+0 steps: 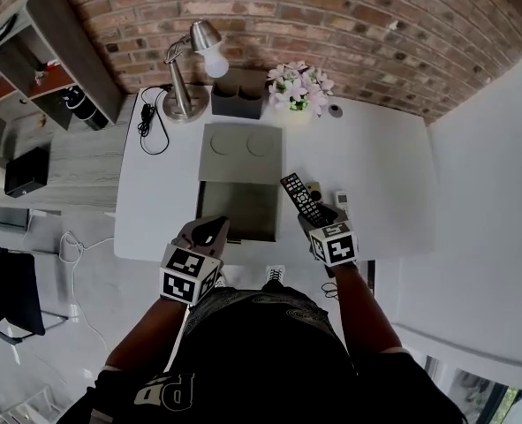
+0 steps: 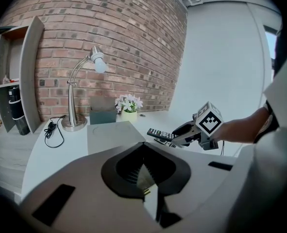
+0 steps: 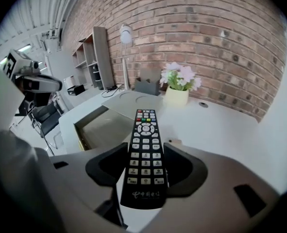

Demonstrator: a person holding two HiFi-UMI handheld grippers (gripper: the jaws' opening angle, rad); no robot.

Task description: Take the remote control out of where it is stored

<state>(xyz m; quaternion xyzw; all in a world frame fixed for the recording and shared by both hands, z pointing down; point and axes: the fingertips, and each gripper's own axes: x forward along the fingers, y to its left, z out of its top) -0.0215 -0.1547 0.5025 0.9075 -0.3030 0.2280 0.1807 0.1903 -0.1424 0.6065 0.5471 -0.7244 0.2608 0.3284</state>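
Note:
A long black remote control (image 1: 298, 196) with several rows of buttons is lifted above the white desk (image 1: 384, 175), just right of the open grey storage recess (image 1: 238, 210) in the desk top. My right gripper (image 1: 313, 217) is shut on the remote's near end. In the right gripper view the remote (image 3: 144, 149) runs forward between the jaws of the right gripper (image 3: 144, 171), over the desk beside the recess (image 3: 102, 125). My left gripper (image 1: 209, 231) hovers at the recess's near left corner, shut and empty (image 2: 145, 178). The left gripper view shows the remote (image 2: 159, 133) held level.
A grey lid panel (image 1: 240, 153) lies behind the recess. A desk lamp (image 1: 190, 69) with a black cable (image 1: 150, 117), a dark box (image 1: 238, 95) and a flower pot (image 1: 298, 87) stand along the brick wall. A small white remote (image 1: 341, 201) lies right of the gripper. Shelving (image 1: 53, 56) stands at left.

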